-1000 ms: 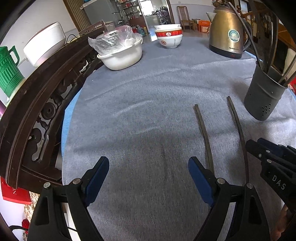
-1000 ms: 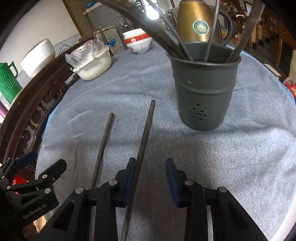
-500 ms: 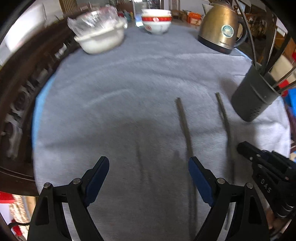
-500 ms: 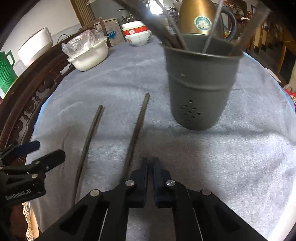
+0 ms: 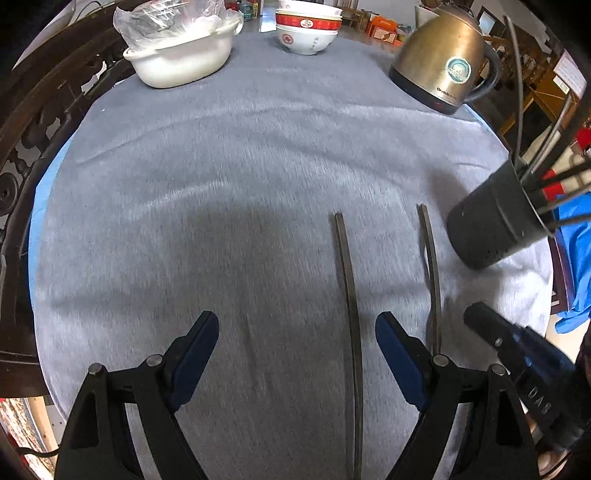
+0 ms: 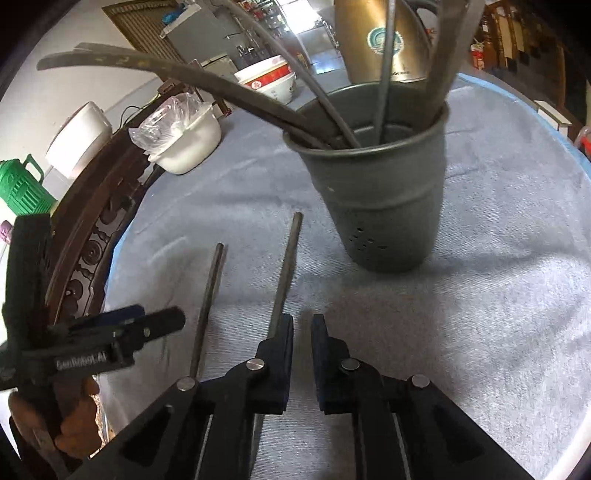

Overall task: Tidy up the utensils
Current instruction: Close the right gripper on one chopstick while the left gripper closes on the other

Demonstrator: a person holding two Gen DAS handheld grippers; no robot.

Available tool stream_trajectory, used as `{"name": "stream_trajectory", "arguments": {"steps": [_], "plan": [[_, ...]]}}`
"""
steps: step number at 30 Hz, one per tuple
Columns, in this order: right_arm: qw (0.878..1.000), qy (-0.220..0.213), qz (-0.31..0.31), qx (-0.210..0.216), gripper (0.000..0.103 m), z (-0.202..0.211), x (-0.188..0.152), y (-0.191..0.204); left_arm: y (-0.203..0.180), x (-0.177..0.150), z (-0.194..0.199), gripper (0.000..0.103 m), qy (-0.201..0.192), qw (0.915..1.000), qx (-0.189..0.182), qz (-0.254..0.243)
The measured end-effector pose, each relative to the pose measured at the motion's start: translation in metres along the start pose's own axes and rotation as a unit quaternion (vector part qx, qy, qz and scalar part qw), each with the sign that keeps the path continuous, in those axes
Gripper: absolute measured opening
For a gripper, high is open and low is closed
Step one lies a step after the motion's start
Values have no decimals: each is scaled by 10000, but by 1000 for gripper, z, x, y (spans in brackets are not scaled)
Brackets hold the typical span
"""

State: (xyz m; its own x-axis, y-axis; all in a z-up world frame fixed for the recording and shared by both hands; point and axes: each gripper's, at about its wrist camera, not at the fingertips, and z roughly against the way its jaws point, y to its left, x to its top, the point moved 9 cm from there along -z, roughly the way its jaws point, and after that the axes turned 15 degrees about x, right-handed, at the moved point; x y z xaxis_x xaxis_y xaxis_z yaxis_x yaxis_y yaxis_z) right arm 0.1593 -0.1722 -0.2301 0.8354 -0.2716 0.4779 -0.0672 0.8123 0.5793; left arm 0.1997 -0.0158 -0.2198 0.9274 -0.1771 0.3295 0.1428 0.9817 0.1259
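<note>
Two long dark chopsticks lie side by side on the grey tablecloth, the left chopstick (image 5: 349, 295) (image 6: 210, 295) and the right chopstick (image 5: 432, 266) (image 6: 286, 273). A dark grey utensil holder (image 6: 384, 206) (image 5: 491, 229) with several utensils stands just right of them. My left gripper (image 5: 295, 321) (image 6: 155, 319) is open wide above the cloth, and the left chopstick runs between its fingers, close to the right one. My right gripper (image 6: 303, 325) (image 5: 480, 314) is opening from shut; a narrow gap shows with nothing in it. The right chopstick passes just outside its left finger.
A brass kettle (image 5: 443, 62), stacked red-and-white bowls (image 5: 306, 29) and a white basin with a plastic bag (image 5: 181, 55) stand at the far edge. A carved wooden rail (image 5: 44, 110) runs along the left. A hand (image 6: 74, 417) holds the left gripper.
The left gripper has tipped downward and shifted, so the chopsticks sit more centrally in its view. The right jaws went from part open to shut beside the right chopstick, then parted slightly. Both chopsticks still lie on the cloth.
</note>
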Motion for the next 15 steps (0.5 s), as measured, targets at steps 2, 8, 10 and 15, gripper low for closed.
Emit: {"name": "stream_trajectory", "arguments": {"steps": [2, 8, 10, 15], "plan": [[10000, 4, 62, -44, 13, -4, 1, 3, 1, 5, -2, 84, 46, 10000, -48, -3], [9999, -62, 94, -56, 14, -9, 8, 5, -4, 33, -9, 63, 122, 9995, -274, -69], [9998, -92, 124, -99, 14, -9, 9, 5, -11, 42, -13, 59, 172, 9989, -411, -155], [9996, -165, 174, -154, 29, -6, 13, 5, -28, 49, -28, 39, 435, 9965, -656, -284]]}}
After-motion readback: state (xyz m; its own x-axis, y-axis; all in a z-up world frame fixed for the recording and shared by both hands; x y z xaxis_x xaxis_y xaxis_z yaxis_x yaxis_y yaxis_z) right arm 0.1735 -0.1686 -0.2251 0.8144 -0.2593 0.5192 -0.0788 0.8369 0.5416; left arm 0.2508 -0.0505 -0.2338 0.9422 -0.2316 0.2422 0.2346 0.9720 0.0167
